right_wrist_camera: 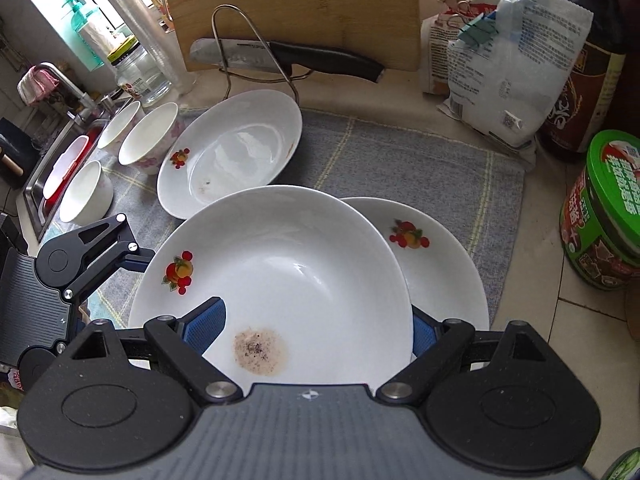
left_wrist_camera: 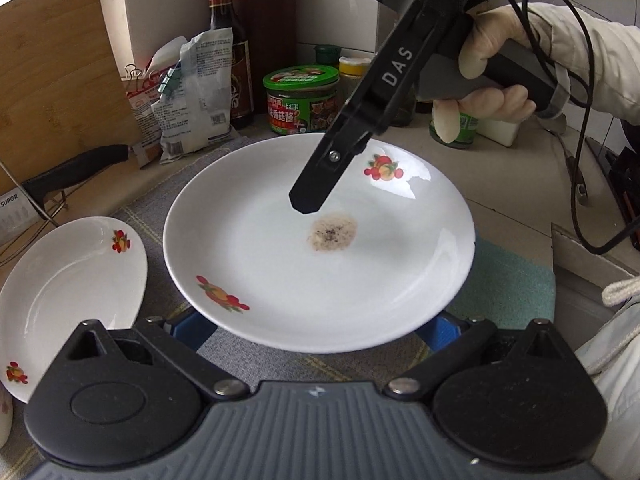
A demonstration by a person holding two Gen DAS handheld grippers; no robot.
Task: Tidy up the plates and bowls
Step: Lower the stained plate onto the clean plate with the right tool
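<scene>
A grey mat (right_wrist_camera: 360, 152) covers the counter, with a board (right_wrist_camera: 300, 12) leaning behind it. The stained plate (right_wrist_camera: 304, 264) overlaps a second plate (right_wrist_camera: 440, 280); a third plate (right_wrist_camera: 240, 152) lies behind and three bowls (right_wrist_camera: 148, 140) stand beside the sink.

The step looks like stacking the plates. Next, the stained plate needs centring on the one below, then the third brought over.

The right gripper (right_wrist_camera: 316, 326) stands wide: one finger over the stained plate, the other past its rim, neither clearly pressing. The left gripper (left_wrist_camera: 312, 328) is also spread, its tips hidden under the near rim.

The green-lidded jar (left_wrist_camera: 300, 100) carries Chinese print. "DAS" runs along the right gripper's finger; "SUPOR" shows at the left view's edge.
</scene>
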